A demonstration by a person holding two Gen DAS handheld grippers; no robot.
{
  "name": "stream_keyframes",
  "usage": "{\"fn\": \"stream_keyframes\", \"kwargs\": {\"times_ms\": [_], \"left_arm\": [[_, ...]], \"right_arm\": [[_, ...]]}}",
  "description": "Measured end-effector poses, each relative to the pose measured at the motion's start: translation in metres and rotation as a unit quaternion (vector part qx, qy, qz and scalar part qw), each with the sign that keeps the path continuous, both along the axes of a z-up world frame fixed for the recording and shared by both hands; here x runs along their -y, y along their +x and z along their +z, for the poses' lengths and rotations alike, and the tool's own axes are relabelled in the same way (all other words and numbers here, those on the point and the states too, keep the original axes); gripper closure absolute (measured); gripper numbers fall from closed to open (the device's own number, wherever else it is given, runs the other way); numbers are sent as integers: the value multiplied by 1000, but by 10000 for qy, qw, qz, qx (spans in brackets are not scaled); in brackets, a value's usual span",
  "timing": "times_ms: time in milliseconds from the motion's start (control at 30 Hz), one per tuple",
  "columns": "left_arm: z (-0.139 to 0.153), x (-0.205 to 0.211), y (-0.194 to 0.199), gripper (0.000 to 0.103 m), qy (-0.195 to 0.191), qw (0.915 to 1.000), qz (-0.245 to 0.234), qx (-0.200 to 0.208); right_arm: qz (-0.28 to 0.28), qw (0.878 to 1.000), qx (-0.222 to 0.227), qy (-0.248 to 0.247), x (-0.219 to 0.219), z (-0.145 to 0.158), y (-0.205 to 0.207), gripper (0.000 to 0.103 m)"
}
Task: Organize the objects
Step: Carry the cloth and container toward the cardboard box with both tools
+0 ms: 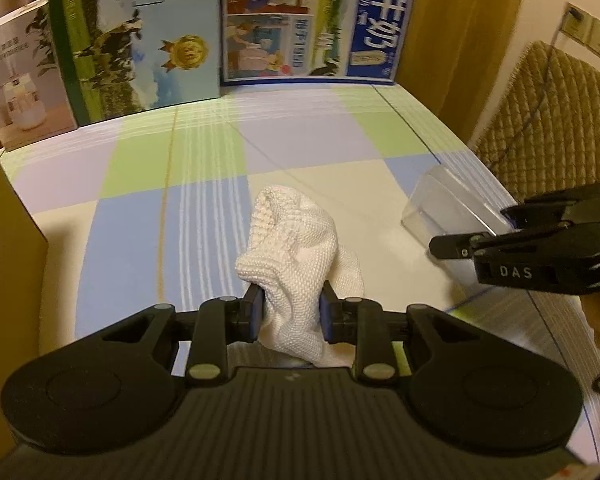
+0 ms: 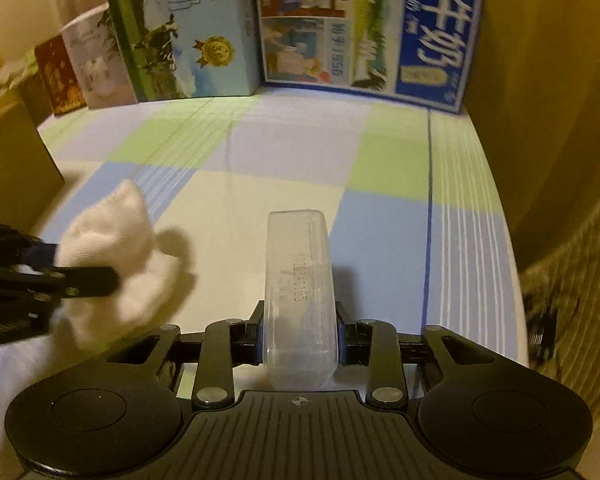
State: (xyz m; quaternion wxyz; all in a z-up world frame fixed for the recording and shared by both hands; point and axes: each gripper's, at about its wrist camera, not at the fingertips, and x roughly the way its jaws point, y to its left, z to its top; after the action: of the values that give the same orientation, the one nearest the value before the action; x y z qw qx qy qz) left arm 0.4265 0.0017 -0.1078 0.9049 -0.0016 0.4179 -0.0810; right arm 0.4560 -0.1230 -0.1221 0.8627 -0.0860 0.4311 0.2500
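Both grippers loaded over the checked cloth.

My left gripper (image 1: 292, 312) pinches the white knitted sock (image 1: 296, 248); my right gripper (image 2: 299, 332) clamps the clear plastic box (image 2: 298, 300) above the tablecloth (image 2: 260, 152). Milk cartons (image 1: 300, 20) wall off the far edge; a cardboard panel (image 1: 8, 260) stands left, a quilted cushion (image 1: 548, 120) right.

sock (image 1: 296, 248) left of clear box (image 1: 444, 208) | milk cartons (image 1: 140, 40) behind both
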Motion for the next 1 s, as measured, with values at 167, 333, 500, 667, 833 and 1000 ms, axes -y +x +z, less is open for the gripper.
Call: {"fn": "stream_keyframes", "kwargs": {"times_ms": [167,333,500,667,833,1000], "left_arm": [[9,15,-17,80,-6,9997,-230,-4],[26,30,-47,80,-36,9989,-466,99],[43,38,-87,80,-48,9979,-617,194],[54,36,-134,80,-48,9978,-611,244],[64,20,-185,80,-153,9987,-401,279],[86,-2,-237,80,-183,9989,-159,411]], "right_arm": [[-397,9989,-224,74,7,16,-38,75],[-598,9978,-272,84,22,33,-76,75],[-724,9972,-80,163,35,57,-118,75],[-778,9965,128,295,38,80,-162,75],[-741,9958,154,513,33,93,-210,75],[-671,9948,245,719,24,108,-259,75]]}}
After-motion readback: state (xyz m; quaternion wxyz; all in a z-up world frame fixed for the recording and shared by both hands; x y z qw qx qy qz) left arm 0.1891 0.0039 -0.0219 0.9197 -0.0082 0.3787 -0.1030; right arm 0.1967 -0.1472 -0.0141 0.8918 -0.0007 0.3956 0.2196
